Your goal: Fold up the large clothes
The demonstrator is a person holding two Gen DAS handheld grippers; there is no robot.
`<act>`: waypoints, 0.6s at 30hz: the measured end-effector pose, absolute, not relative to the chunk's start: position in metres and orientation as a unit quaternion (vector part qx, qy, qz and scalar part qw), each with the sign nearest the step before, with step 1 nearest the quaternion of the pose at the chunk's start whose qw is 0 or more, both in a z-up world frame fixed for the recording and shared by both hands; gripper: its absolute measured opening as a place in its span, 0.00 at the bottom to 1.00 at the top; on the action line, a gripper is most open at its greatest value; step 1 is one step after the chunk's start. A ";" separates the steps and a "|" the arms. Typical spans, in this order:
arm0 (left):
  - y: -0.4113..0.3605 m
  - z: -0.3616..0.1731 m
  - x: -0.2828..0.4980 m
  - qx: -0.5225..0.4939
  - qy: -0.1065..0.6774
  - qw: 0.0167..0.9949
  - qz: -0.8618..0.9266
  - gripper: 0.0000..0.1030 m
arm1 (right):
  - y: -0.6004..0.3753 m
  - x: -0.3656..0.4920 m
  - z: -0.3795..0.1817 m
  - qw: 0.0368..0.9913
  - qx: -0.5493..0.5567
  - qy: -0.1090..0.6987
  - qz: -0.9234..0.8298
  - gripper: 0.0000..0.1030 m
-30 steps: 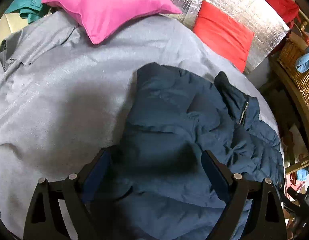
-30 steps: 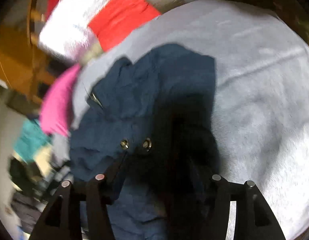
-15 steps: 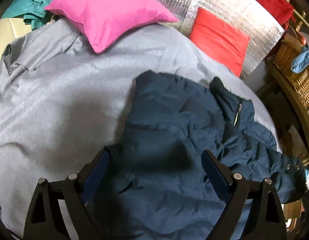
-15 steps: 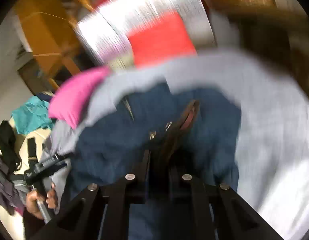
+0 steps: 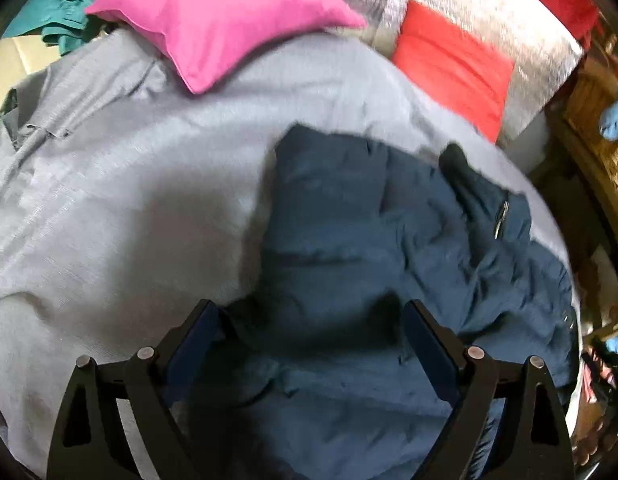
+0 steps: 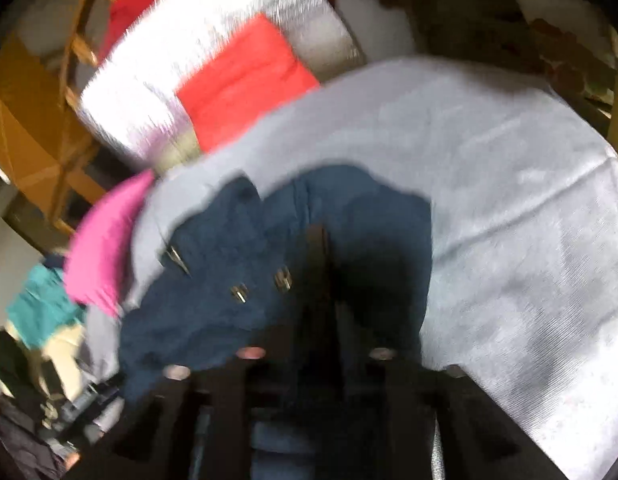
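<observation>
A dark blue padded jacket [image 5: 369, 248] lies rumpled on the grey bedspread [image 5: 109, 208], toward the bed's right side, below the pink pillow [image 5: 217, 20] and the red cushion [image 5: 453, 64]. Its zipper [image 5: 501, 216] glints near the collar, and snaps [image 6: 261, 284] show along the front edge in the right wrist view.

The left gripper [image 5: 309, 320] hangs over the jacket with its jaws wide apart and nothing between them. The right gripper [image 6: 321, 280] is drawn together on a fold of the jacket near the snaps — blurred, but the cloth plainly rises into it.

It looks puffy and soft, light for its bulk — the smooth shell may well slide in a shallow pinch, and the padding will spring back from any crease. I'd say the firmer parts are the places to grip: hem, collar, the snap placket. The left could take the edge nearest it.
</observation>
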State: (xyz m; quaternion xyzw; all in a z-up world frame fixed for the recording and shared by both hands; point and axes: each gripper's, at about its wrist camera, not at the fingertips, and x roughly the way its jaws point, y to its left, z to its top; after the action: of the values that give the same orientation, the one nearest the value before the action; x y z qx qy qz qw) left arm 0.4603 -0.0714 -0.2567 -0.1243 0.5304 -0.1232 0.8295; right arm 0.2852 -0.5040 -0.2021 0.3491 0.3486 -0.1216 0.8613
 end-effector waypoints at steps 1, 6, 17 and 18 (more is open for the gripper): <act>-0.069 -0.257 0.460 -0.126 0.528 0.831 -0.122 0.91 | -0.508 0.283 -0.200 0.860 0.360 0.341 -0.125 0.99; -0.057 -0.266 0.471 -0.124 0.533 0.830 -0.108 0.91 | -0.534 0.287 -0.211 0.847 0.368 0.340 -0.176 1.00; -0.073 -0.285 0.473 -0.133 0.552 0.808 -0.156 0.80 | -0.492 0.344 -0.240 0.842 0.337 0.407 -0.109 0.58; -0.072 -0.283 0.473 -0.135 0.551 0.809 -0.156 0.77 | -0.488 0.344 -0.234 0.846 0.329 0.402 -0.119 0.42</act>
State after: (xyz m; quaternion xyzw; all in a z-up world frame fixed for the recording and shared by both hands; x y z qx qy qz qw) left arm 0.4732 -0.0725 -0.2835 -0.1349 0.5511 -0.1556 0.8086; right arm 0.3441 -0.4882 -0.2343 0.3291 0.4024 -0.1194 0.8459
